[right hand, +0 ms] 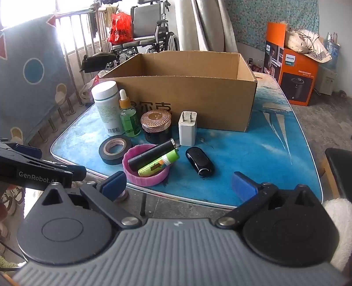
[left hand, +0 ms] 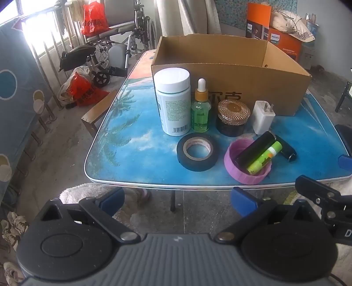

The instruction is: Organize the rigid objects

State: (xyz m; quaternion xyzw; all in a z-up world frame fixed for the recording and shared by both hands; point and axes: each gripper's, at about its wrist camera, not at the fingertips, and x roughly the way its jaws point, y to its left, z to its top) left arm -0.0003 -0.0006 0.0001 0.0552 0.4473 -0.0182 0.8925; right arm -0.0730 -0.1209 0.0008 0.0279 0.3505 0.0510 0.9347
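Observation:
An open cardboard box (left hand: 231, 88) (right hand: 187, 99) stands at the back of the blue table (left hand: 136, 140) (right hand: 253, 154). In front of it stand a white-capped bottle (left hand: 173, 103) (right hand: 107, 105), a green dropper bottle (left hand: 200, 110) (right hand: 128, 116), a gold-lidded jar (left hand: 232, 117) (right hand: 156, 125) and a white charger (left hand: 263, 116) (right hand: 187, 128). Nearer lie a black tape roll (left hand: 197, 151) (right hand: 114, 150), a purple lid (left hand: 244, 171) (right hand: 145, 178) holding a black tube (left hand: 255, 148) (right hand: 151, 154) and a green tube (left hand: 264, 158) (right hand: 158, 165), and a black oval device (left hand: 286, 149) (right hand: 199, 161). My left gripper (left hand: 178, 199) and right gripper (right hand: 179, 182) are open and empty before the table's front edge.
A wheelchair (left hand: 123, 39) (right hand: 151, 33) and red bags (left hand: 94, 17) stand behind the table at the left by a railing. An orange Philips box (right hand: 294, 74) stands at the right. A wooden bench (left hand: 96, 112) sits left of the table.

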